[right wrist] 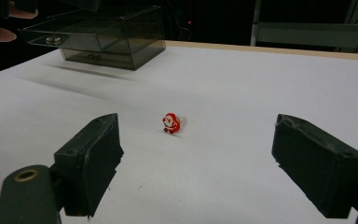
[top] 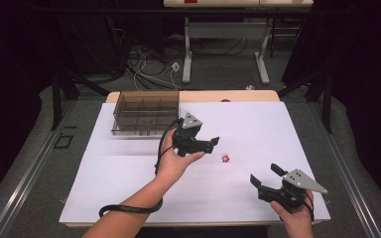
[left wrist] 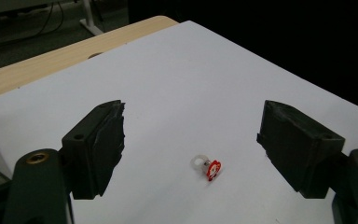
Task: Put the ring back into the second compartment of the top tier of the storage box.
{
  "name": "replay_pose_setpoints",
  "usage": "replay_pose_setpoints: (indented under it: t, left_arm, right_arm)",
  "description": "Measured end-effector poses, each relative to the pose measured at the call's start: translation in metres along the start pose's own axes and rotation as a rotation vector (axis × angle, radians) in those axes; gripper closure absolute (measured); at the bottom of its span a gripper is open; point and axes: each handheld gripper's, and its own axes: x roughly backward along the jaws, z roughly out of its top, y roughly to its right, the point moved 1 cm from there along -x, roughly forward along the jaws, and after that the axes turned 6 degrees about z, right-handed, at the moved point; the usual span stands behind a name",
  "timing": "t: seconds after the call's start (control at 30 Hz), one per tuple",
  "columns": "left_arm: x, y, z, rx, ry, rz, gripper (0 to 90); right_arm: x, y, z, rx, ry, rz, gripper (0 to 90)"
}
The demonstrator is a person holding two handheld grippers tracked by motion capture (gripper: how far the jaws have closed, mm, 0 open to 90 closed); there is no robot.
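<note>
A tiny red and white Santa charm (top: 225, 158) on a pale ring lies on the white table sheet (top: 129, 173), right of centre. My left gripper (top: 213, 143) hovers just left of it, jaws pointing right toward it and standing open with nothing between them. In the left gripper view the charm (left wrist: 209, 168) lies on the sheet beyond the gap between the jaws. My right gripper (top: 264, 174) rests open near the front right corner, aimed at the charm (right wrist: 171, 122), which lies some way ahead of its empty jaws.
A smoky clear compartment box (top: 146, 113) stands at the back left of the sheet; in the right gripper view the box (right wrist: 102, 35) is at the far left. The wooden table edge (top: 238, 95) runs behind. Cables and table legs crowd the floor beyond.
</note>
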Motion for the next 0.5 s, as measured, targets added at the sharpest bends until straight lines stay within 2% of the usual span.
replay_pose_setpoints:
  t: [0.2,0.33,0.37,0.5]
  left_arm:
    - [-0.008,0.003,0.002,0.003,-0.017,-0.018,23.3]
    - [-0.012,0.003,0.002,-0.010,-0.022,-0.018,26.8]
    - [-0.015,0.002,0.001,-0.025,-0.039,-0.016,27.6]
    - [-0.022,0.004,0.000,-0.015,-0.047,-0.019,28.2]
  right_arm:
    - [0.000,0.001,0.000,0.002,-0.005,-0.001,14.9]
    - [0.000,0.000,0.000,0.000,-0.003,0.001,14.9]
    - [0.000,0.000,0.000,0.000,-0.003,0.002,14.9]
    - [0.000,0.000,0.000,-0.003,-0.002,0.007,14.9]
